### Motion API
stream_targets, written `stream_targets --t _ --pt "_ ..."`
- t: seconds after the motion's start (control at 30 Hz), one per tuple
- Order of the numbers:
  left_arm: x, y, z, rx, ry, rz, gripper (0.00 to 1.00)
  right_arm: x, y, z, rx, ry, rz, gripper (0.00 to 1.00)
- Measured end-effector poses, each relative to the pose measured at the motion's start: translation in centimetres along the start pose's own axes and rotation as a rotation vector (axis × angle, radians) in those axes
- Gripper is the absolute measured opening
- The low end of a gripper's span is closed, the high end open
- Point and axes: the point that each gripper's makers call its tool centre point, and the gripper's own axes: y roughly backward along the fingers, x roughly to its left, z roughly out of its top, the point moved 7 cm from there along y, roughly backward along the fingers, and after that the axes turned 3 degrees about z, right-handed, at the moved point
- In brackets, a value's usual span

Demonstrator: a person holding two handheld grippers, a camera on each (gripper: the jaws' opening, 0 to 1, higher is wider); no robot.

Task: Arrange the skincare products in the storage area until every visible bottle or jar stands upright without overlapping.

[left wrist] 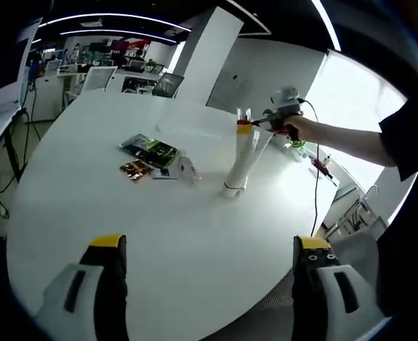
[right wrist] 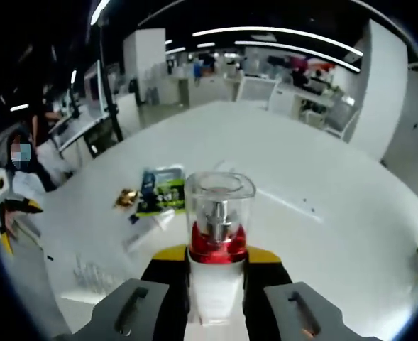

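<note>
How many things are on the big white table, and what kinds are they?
Tall white pump bottle with a red collar and clear cap, held in the right gripper: 1
Green and black flat packs: 1 pile, number unclear
Shiny gold packet: 1
Small white tube lying down: 1
Total: 4 kinds of thing on the table

A large round white table [left wrist: 123,234] carries everything. Near its middle lie a dark green-printed packet [left wrist: 150,150], a small shiny bronze sachet [left wrist: 135,170] just nearer than it, and a white tube [left wrist: 188,169] lying on its side to their right. Right of the tube a tall white bottle [left wrist: 241,162] stands tilted, its base on the tabletop. In the right gripper view a small clear item, perhaps a lidless case [right wrist: 89,273], rests at the table's near left edge.
</note>
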Motion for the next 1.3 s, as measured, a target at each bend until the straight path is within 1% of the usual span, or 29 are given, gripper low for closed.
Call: stream_targets --t 0.23,0.33,0.43,0.57,0.7,0.87,1.0,1.2,1.3 --pt "-0.8 0.4 0.0 -0.002 -0.021 -0.008 0.92 0.2 2.9 -0.2 -0.039 -0.012 -0.019 0.18" --pt "-1.3 0.6 0.0 -0.005 -0.028 -0.016 0.92 0.9 4.5 -0.4 -0.057 -0.01 -0.026 0.18" --pt "-1.9 0.6 -0.1 -0.005 -0.039 -0.025 0.92 1.3 5.6 -0.6 -0.066 -0.01 -0.022 0.18" --pt "-2.8 0.5 0.1 -0.004 -0.058 -0.044 0.92 2.4 7.3 -1.0 -0.076 0.006 -0.02 0.18" --pt "-3.5 0.5 0.3 -0.007 -0.077 -0.059 0.92 3.3 8.6 -1.4 -0.096 -0.007 -0.015 0.18" --pt "-4.5 0.7 0.5 -0.011 -0.097 -0.076 0.92 5.2 10.3 -1.8 -0.101 0.023 -0.009 0.18" --pt "-5.2 0.8 0.5 -0.018 -0.11 -0.089 0.92 6.6 11.4 -2.1 -0.119 0.031 -0.004 0.18" --pt "-6.3 0.9 0.6 -0.032 -0.123 -0.1 0.91 9.1 12.7 -2.3 -0.137 0.044 0.021 0.18" --pt "-6.8 1.0 0.7 -0.051 -0.124 -0.098 0.91 10.4 13.2 -2.3 -0.14 0.057 0.034 0.18"
